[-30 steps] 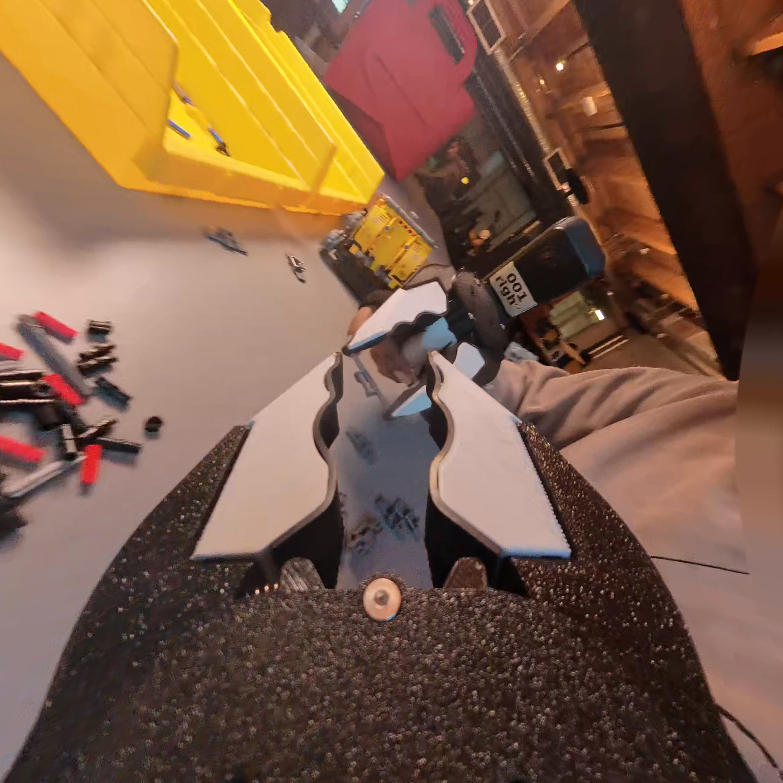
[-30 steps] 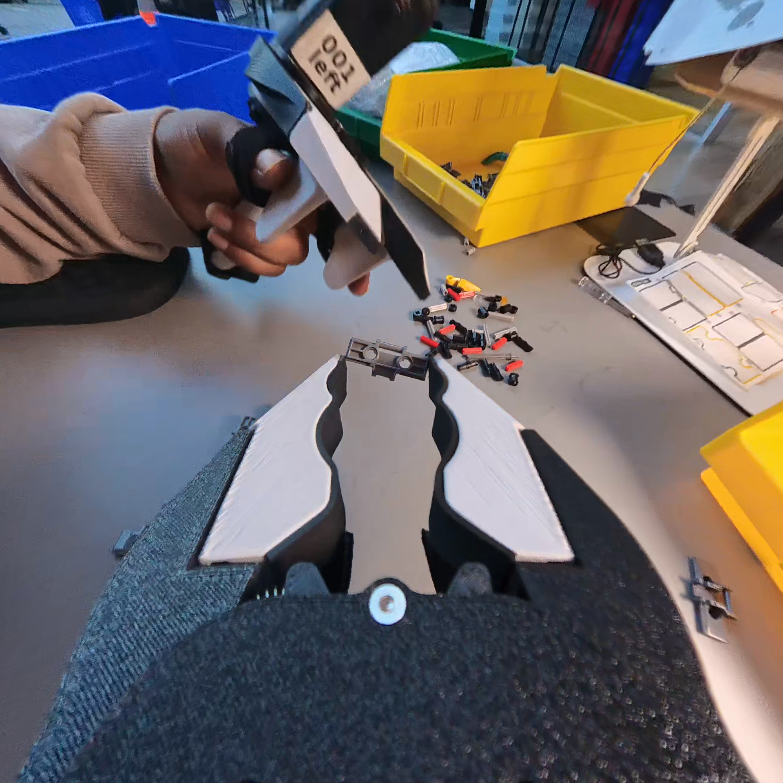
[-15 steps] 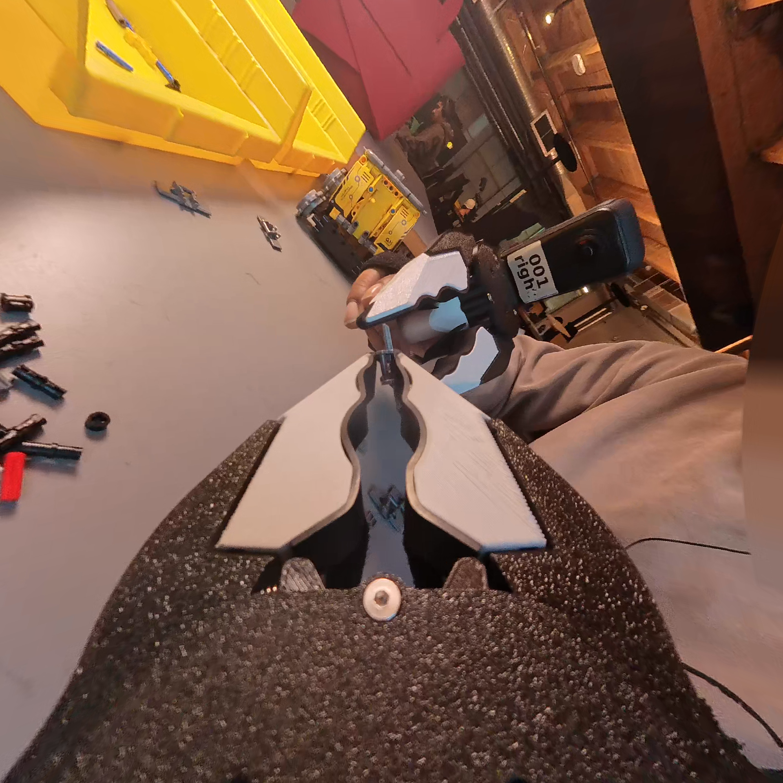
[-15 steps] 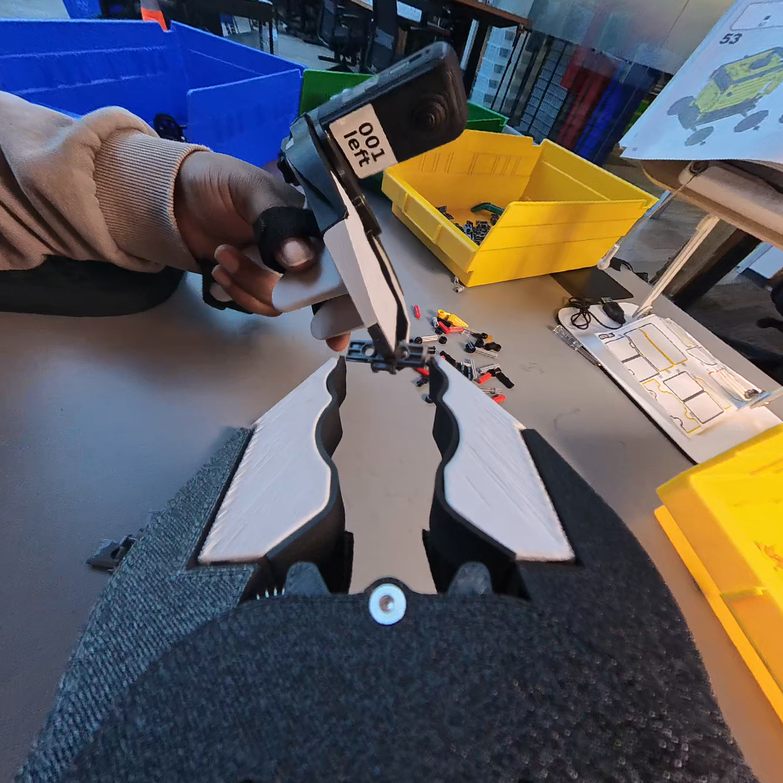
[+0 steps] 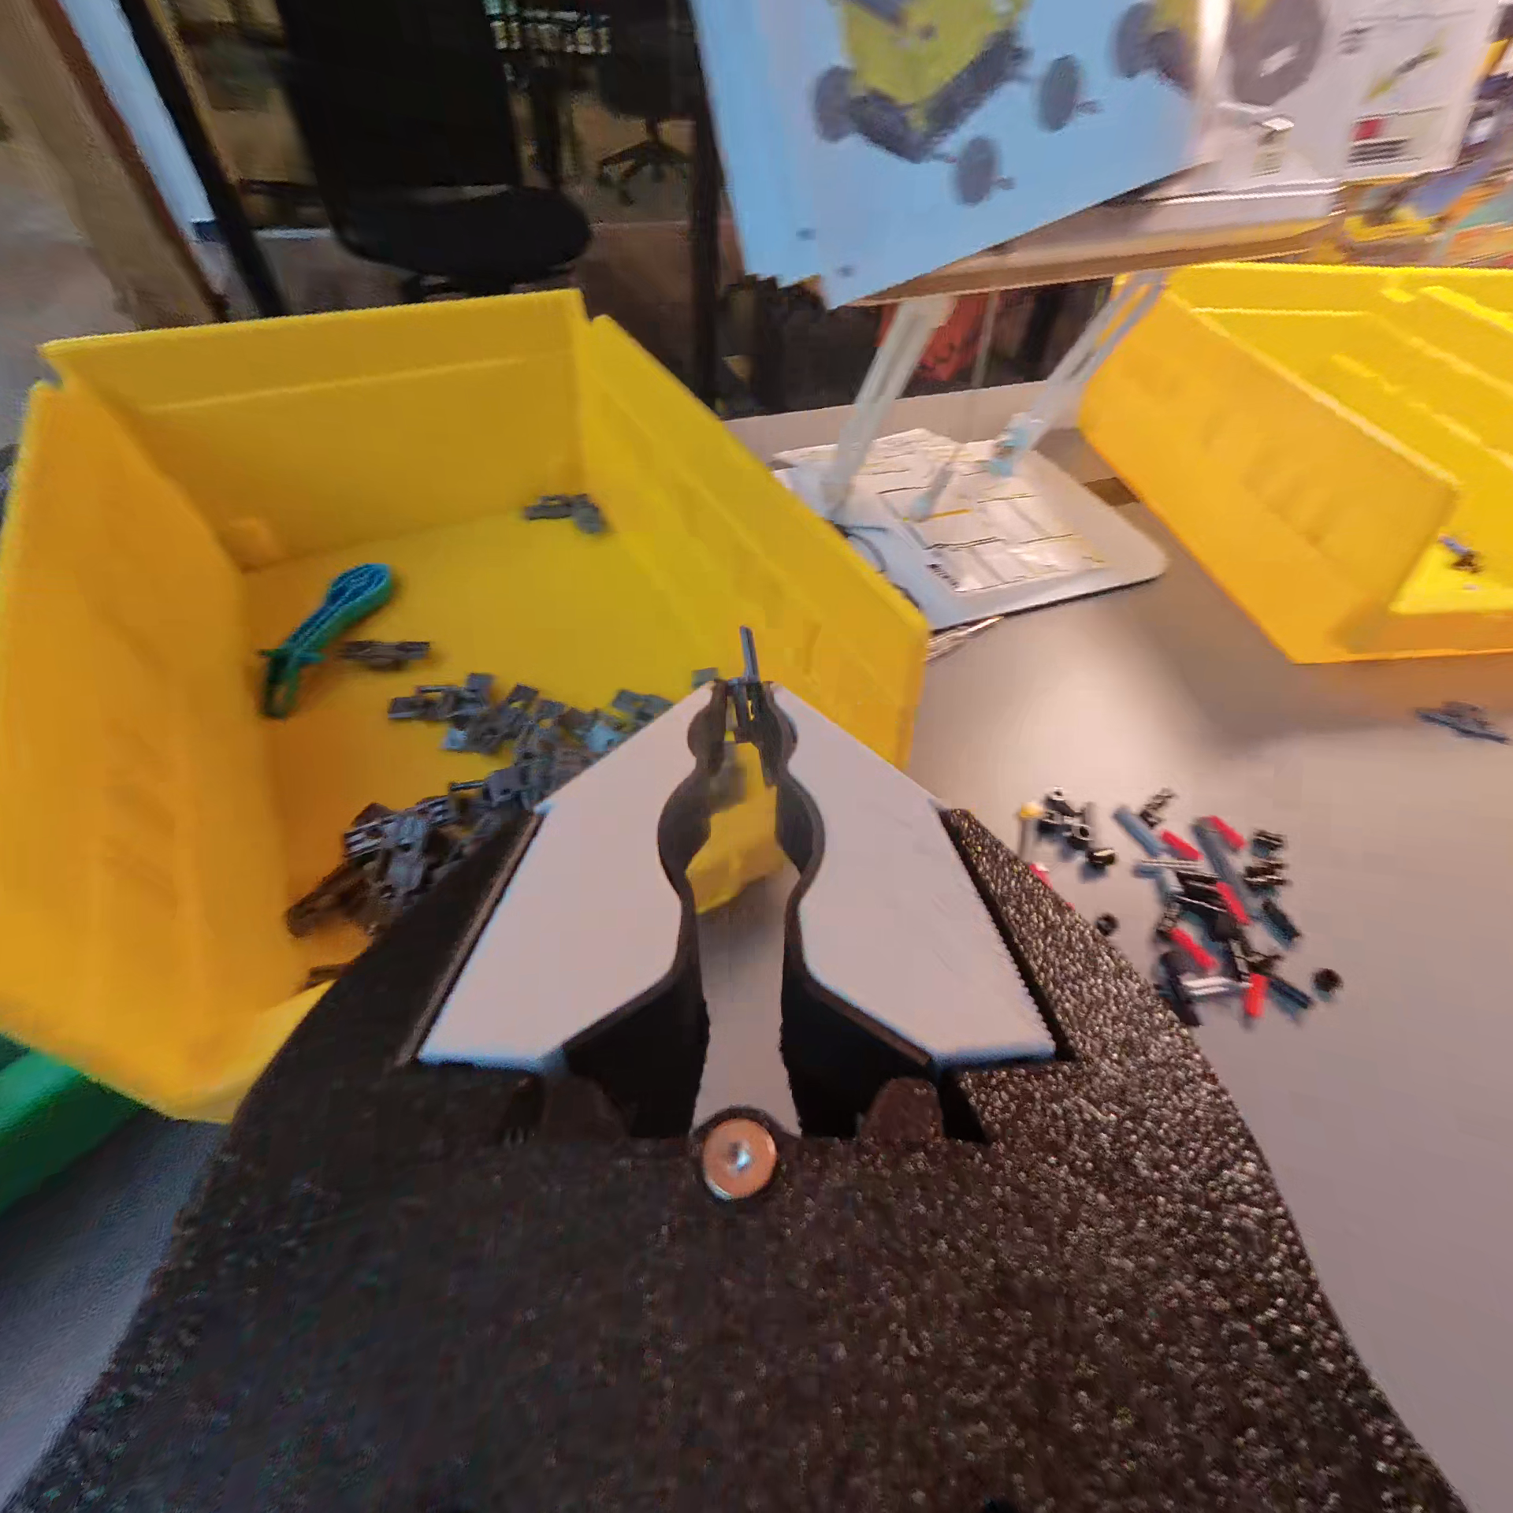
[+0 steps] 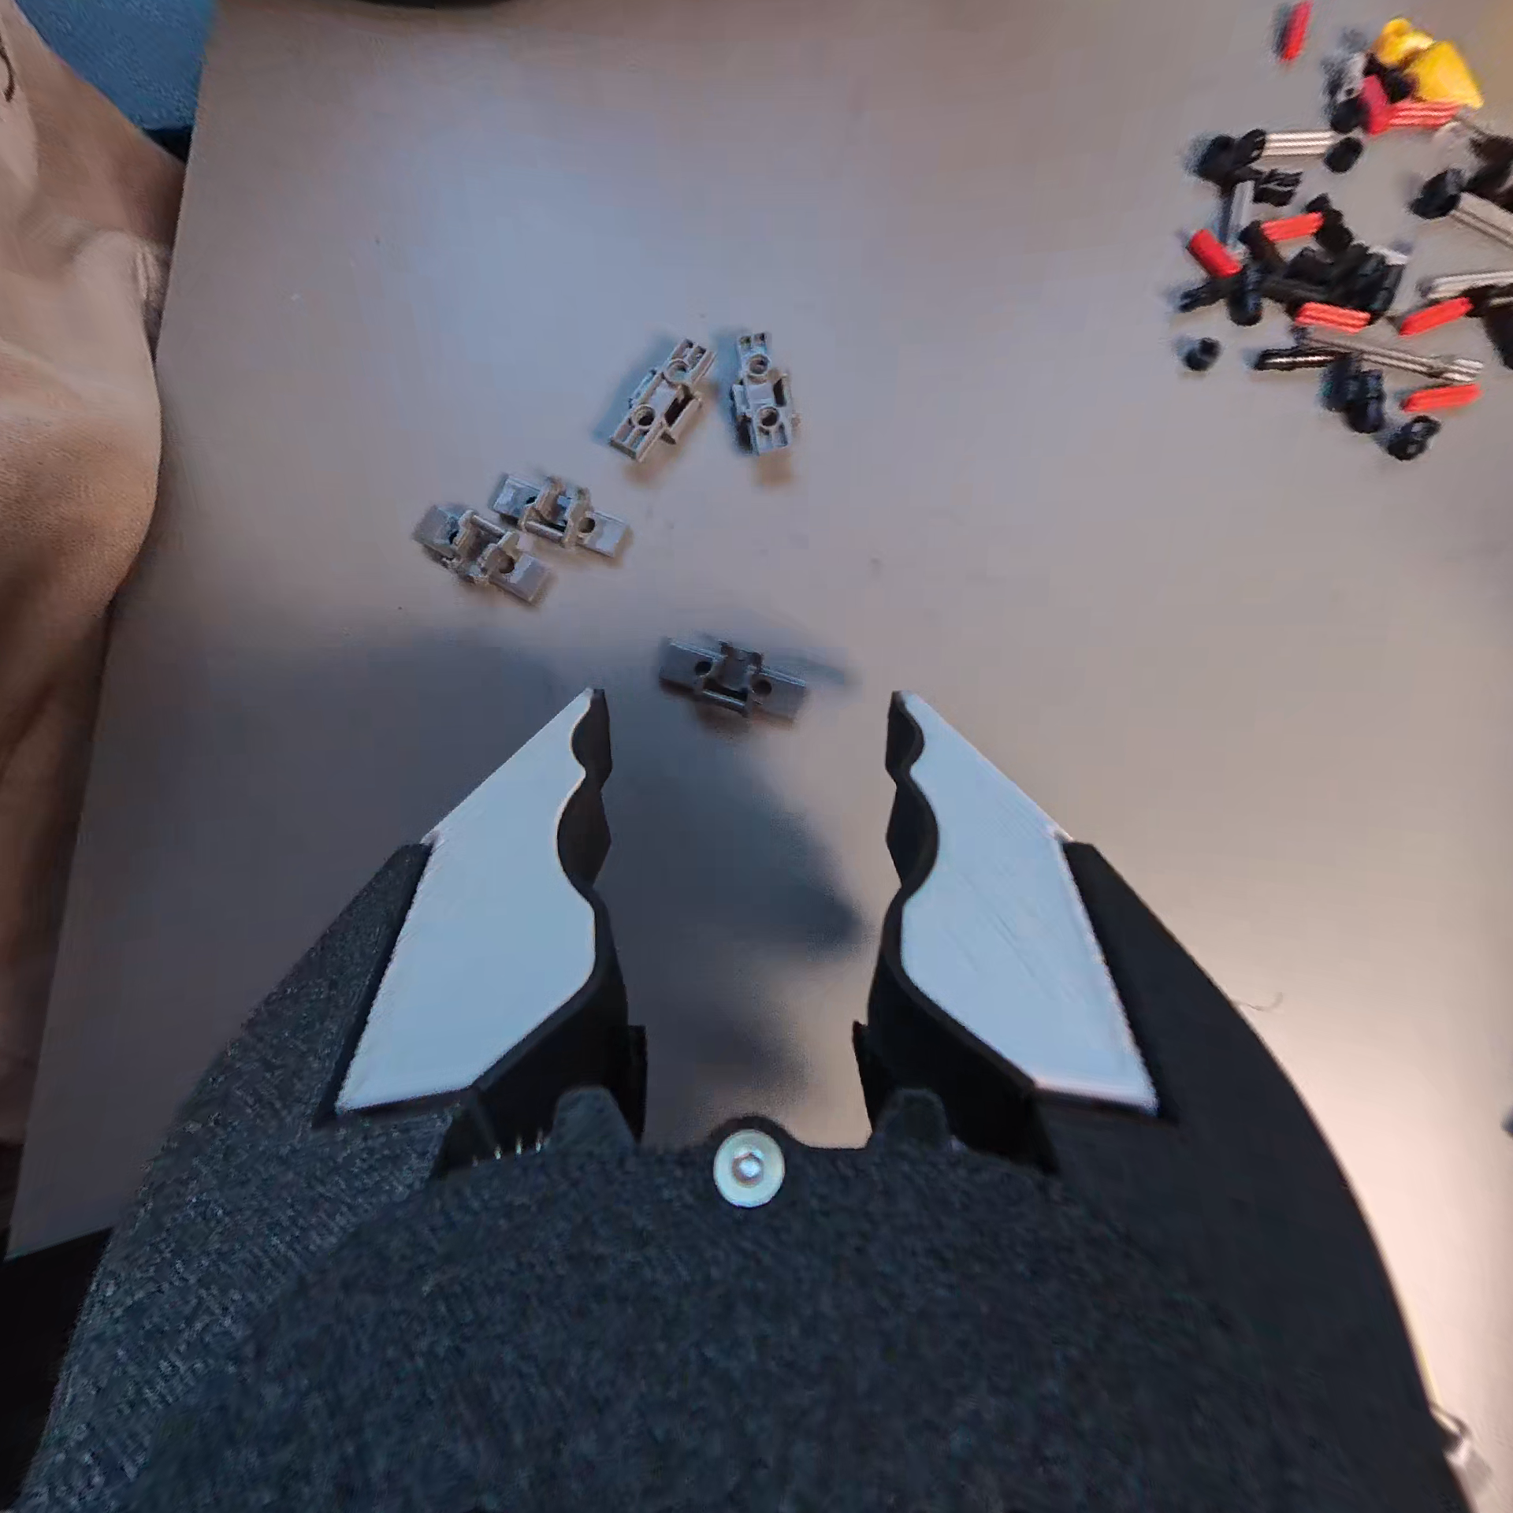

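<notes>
**Left tongs pinch a small grey link above the yellow bin; right tongs gape over loose links**

The left tongs (image 5: 743, 706) are clenched on a small grey plastic piece (image 5: 748, 686), nipped at the very tips at the centre of the left wrist view. A thin stub of it stands up above the tips. Behind it sits an open yellow bin (image 5: 147, 655) filling the left half of the frame, with a heap of grey links (image 5: 508, 737) and a teal strap (image 5: 327, 622) on its floor.

The right tongs (image 6: 745, 704) are released, jaws wide apart, hovering over the grey worktop (image 6: 982, 573). The nearest thing is a single grey link (image 6: 733, 678) lying flat just past the tips, centre frame. Four more grey links (image 6: 606, 458) lie in two pairs farther up and to the left. A scatter of black and red pins (image 6: 1343, 246) fills the upper right.

The links look like hard moulded plastic: stiff, very light, flat with a raised middle block and round holes. Such smooth little parts would likely twist or pop out of a loose pinch, so the best hold is probably across the narrow width at the thicker middle. The tongs' faces are pale and finely ridged, edged in black.
</notes>
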Demonstrator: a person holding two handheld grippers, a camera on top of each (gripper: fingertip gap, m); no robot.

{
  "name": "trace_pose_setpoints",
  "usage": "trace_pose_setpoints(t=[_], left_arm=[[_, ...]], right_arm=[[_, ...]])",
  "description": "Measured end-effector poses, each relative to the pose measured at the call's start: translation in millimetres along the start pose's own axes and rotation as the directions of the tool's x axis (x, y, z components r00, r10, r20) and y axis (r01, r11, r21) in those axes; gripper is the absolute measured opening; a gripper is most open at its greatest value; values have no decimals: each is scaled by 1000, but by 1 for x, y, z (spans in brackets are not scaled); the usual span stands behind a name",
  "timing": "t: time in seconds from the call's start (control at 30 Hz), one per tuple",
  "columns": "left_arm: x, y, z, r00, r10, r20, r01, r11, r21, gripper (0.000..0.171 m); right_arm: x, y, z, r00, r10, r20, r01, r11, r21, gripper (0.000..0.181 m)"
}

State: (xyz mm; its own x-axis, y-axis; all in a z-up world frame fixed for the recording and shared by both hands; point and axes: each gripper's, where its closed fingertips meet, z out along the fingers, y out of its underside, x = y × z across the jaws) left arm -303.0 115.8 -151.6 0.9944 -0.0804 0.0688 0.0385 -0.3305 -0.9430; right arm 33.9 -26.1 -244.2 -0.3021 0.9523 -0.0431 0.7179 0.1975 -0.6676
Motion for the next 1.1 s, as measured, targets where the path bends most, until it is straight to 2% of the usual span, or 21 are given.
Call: trace_pose_setpoints(t=[0.1, 0.17, 0.27, 0.4, 0.5, 0.57, 0.6, 0.7, 0.77, 0.87, 0.93, 1.0, 1.03, 1.1], left_arm=[[-22, 11, 9, 998, -37, 51, 39, 998, -41, 11], [-26, 17, 9, 997, -57, 57, 60, 997, -54, 31], [-22, 10, 3, 997, -56, 54, 56, 998, -8, 40], [7, 1, -3, 999, -29, -32, 30, 999, 33, 42], [54, 3, -7, 979, -10, -204, 15, 1000, 22, 40], [100, 12, -14, 925, -35, -379, 25, 999, -32, 40], [126, 18, -20, 876, -74, -477, 42, 996, -78, 40], [197, 37, -40, 675, -269, -687, 107, 957, -269, 43], [235, 46, -54, 527, -379, -761, 107, 918, -383, 44], [274, 62, -70, 403, -447, -798, 38, 880, -474, 41], [289, 68, -79, 349, -466, -813, 0, 867, -498, 37], [294, 75, -82, 353, -444, -823, -42, 872, -488, 14], [294, 75, -84, 350, -422, -836, -60, 881, -469, 7], [291, 72, -84, 368, -372, -852, -76, 901, -427, 7]], right_arm=[[-7, 3, 10, 1000, -23, 22, 24, 999, -35, 57], [-7, 3, 12, 999, -49, 7, 49, 998, -35, 46], [-6, 2, 13, 998, -58, -2, 58, 998, -39, 35], [-9, 0, 14, 996, -90, -4, 89, 995, -36, 27], [-5, -2, 14, 994, -105, -34, 104, 994, -27, 27], [3, -11, 10, 990, -114, -83, 116, 993, 21, 27], [8, -19, 7, 987, -115, -116, 122, 991, 58, 27], [26, -47, -10, 956, -122, -265, 177, 965, 194, 27], [32, -61, -18, 928, -129, -348, 225, 942, 250, 27], [36, -75, -23, 877, -159, -453, 305, 913, 270, 28], [34, -82, -24, 859, -167, -484, 332, 902, 277, 28], [32, -86, -22, 843, -182, -507, 357, 893, 273, 28], [32, -86, -20, 831, -193, -521, 368, 894, 256, 28], [34, -90, -21, 805, -196, -560, 393, 883, 257, 27]])
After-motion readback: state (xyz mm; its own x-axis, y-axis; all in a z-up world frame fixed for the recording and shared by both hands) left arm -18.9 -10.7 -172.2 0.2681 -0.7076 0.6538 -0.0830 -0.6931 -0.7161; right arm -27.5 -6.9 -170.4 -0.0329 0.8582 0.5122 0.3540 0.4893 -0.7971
